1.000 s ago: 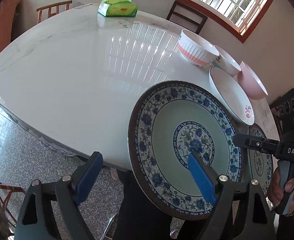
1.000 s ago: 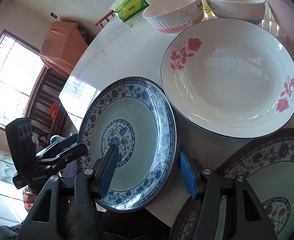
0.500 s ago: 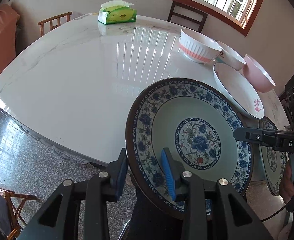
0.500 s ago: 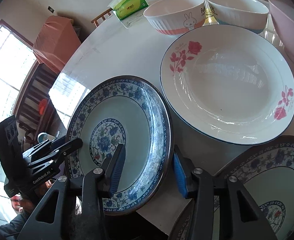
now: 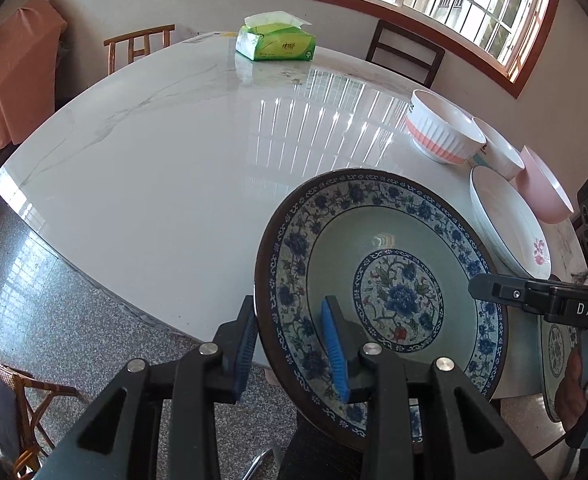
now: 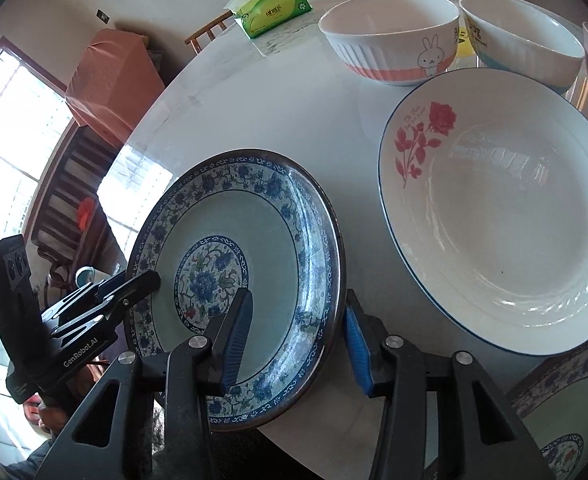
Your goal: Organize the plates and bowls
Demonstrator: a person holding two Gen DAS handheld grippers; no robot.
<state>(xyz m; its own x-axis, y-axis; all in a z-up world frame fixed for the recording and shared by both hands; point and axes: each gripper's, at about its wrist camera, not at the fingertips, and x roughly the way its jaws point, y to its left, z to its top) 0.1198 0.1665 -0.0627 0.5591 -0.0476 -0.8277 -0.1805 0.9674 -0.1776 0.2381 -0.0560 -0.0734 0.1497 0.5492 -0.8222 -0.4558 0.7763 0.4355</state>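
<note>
White capitals "DAS" stand on the black body of the right gripper (image 5: 533, 300), at the right edge of the left wrist view. White lettering "GenRobot.AI" runs along the black body of the left gripper (image 6: 106, 304), at the near left of the right wrist view. The green tissue pack (image 5: 276, 42) at the table's far side, the white rose-patterned plate (image 6: 493, 208) and the blue-banded white bowl (image 6: 521, 36) at far right carry print too small to read.

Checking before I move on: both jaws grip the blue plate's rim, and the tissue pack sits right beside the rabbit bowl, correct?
Not quite. Both grippers do clamp the blue plate, but the tissue pack sits apart from the rabbit bowl, at the far edge; the left wrist view shows it.
</note>
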